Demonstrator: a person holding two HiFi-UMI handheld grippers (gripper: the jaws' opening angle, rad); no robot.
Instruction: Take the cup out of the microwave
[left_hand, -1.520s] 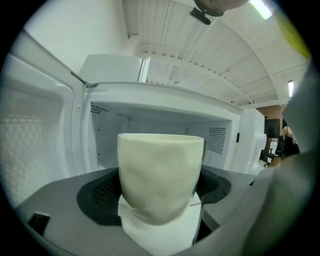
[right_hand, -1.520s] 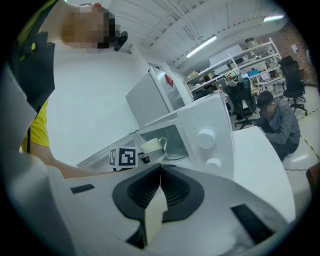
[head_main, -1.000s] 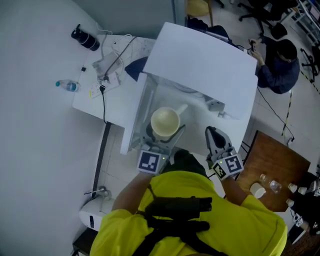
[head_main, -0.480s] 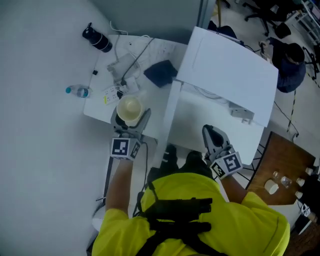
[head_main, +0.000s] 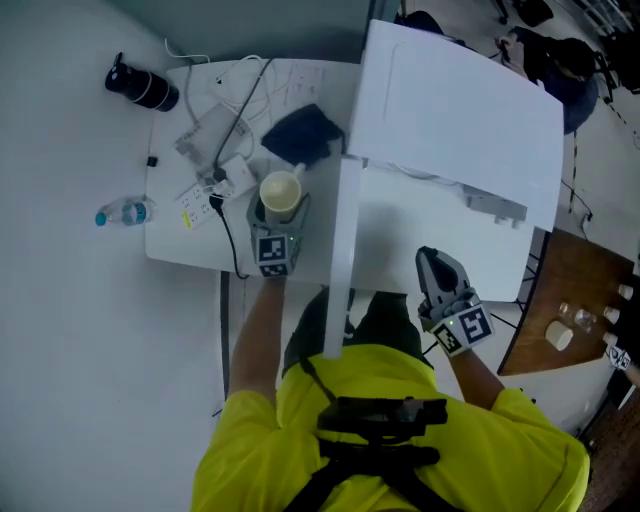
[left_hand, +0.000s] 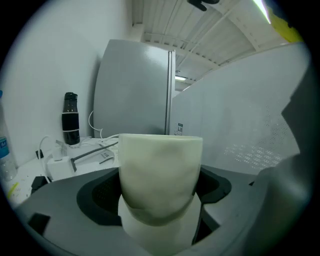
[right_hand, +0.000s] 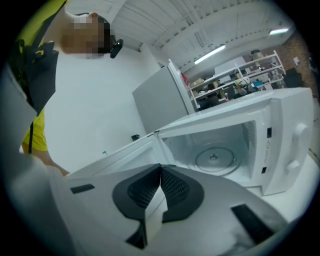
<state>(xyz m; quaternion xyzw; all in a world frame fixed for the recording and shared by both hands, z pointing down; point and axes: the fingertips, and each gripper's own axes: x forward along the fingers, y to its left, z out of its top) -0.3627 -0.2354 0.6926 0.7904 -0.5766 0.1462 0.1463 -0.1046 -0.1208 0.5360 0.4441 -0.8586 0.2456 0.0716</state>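
Note:
A cream cup (head_main: 281, 190) sits upright between the jaws of my left gripper (head_main: 279, 208), which is shut on it. It is held over the white table (head_main: 180, 245), left of the microwave's open door (head_main: 340, 250). In the left gripper view the cup (left_hand: 160, 175) fills the middle between the dark pads. The white microwave (head_main: 460, 100) stands at the right. Its cavity holds only the glass turntable (right_hand: 215, 157). My right gripper (head_main: 438, 265) hangs in front of the cavity, its jaws shut together (right_hand: 158, 175) on nothing.
On the table lie a black bottle (head_main: 141, 88), a water bottle (head_main: 122, 213), a dark cloth (head_main: 303, 133) and a power strip with cables (head_main: 215, 150). A grey cabinet (left_hand: 135, 90) stands behind. A wooden table (head_main: 570, 300) with small cups is at the right.
My left gripper has carried the cup out of the microwave, leftward past the open door and down over the table. The right gripper has shifted only a little in front of the cavity.

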